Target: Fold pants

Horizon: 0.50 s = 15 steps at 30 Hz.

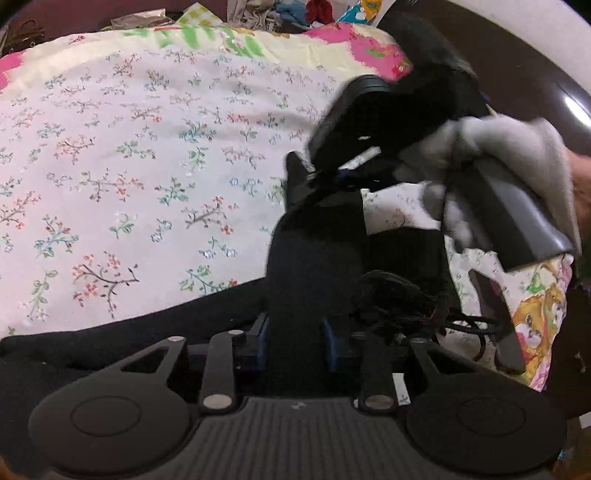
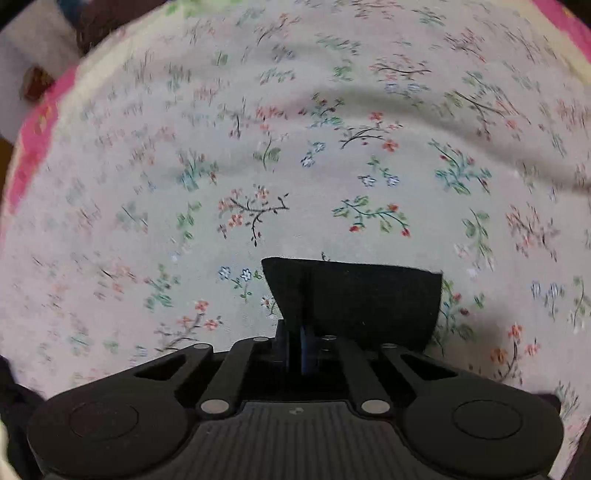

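The black pants (image 1: pixel 310 266) lie on the floral bedsheet (image 1: pixel 129 166). One fold rises between the blue pads of my left gripper (image 1: pixel 297 332), which is shut on it; more black cloth runs along the lower left. In the same view, the housing of the other gripper (image 1: pixel 354 110) sits at the upper right, held by a hand in a grey sleeve (image 1: pixel 517 147). In the right wrist view my right gripper (image 2: pixel 299 343) is shut on a flat corner of the pants (image 2: pixel 362 299), close above the sheet (image 2: pixel 295 147).
A heap of mixed clothes (image 1: pixel 288 11) lies beyond the bed's far edge. A pink-patterned cover (image 1: pixel 369 48) borders the sheet, and a cartoon-print cloth (image 1: pixel 543 306) hangs at the right. Black cables (image 1: pixel 406 306) trail near my left gripper. Dark floor (image 1: pixel 535 74) shows past the bed.
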Motion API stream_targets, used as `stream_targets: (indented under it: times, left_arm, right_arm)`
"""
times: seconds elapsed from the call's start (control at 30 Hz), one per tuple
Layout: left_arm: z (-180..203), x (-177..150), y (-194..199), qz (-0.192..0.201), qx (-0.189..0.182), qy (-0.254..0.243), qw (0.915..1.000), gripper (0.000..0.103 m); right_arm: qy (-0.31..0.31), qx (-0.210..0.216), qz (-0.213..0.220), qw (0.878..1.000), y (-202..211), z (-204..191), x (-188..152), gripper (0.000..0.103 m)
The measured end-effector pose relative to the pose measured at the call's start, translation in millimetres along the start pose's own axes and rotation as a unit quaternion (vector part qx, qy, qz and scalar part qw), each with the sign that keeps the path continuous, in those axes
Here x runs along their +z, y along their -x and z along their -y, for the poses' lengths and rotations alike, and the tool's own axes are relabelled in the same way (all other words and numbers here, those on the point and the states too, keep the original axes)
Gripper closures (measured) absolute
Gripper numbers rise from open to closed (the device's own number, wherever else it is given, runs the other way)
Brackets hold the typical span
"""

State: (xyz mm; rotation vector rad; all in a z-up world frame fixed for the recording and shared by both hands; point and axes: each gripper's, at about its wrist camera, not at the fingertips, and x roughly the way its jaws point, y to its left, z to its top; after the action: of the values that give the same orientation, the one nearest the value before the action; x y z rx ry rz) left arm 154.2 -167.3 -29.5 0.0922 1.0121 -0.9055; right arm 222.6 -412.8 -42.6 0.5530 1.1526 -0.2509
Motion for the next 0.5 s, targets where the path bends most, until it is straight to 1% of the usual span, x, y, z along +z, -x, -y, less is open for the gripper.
stream_targets:
  times: [0.07, 0.17, 0.2, 0.27, 0.33, 0.4, 0.5]
  left_arm:
    - [0.0, 3.1, 7.0, 0.008, -0.011, -0.005, 0.9999, 0.075]
    - [5.2, 9.4, 15.8, 0.013, -0.026, -0.018, 0.9994, 0.075]
    - [9.4, 10.6, 19.7, 0.015, -0.028, -0.031, 0.9990, 0.076]
    - [19.6, 10.5, 27.0, 0.020, -0.033, -0.066, 0.9971, 0.075]
    - [29.7, 8.5, 31.5, 0.019, -0.037, -0.097, 0.9944, 0.076]
    - [37.2, 3.7, 30.0, 0.010, -0.036, -0.123, 0.9918, 0.076]
    - [47.5, -4.3, 20.0, -0.013, -0.037, -0.150, 0.9879, 0.076]
  right_arm:
    - [-0.020, 0.027, 0.021, 0.999, 22.3, 10.4, -4.7, 0.103]
    - [-0.062, 0.079, 0.055, 0.993, 57.4, 30.3, -13.0, 0.103]
    - [-0.074, 0.097, 0.067, 0.990, 68.6, 35.5, -16.4, 0.103]
    - [-0.093, 0.116, 0.088, 0.985, 89.0, 43.7, -24.7, 0.103]
    - [-0.118, 0.137, 0.103, 0.978, 103.2, 58.1, -40.9, 0.103]
    - [-0.152, 0.145, 0.103, 0.972, 106.2, 76.9, -59.4, 0.103]
    - [-0.211, 0.125, 0.084, 0.966, 99.5, 110.1, -93.7, 0.103]
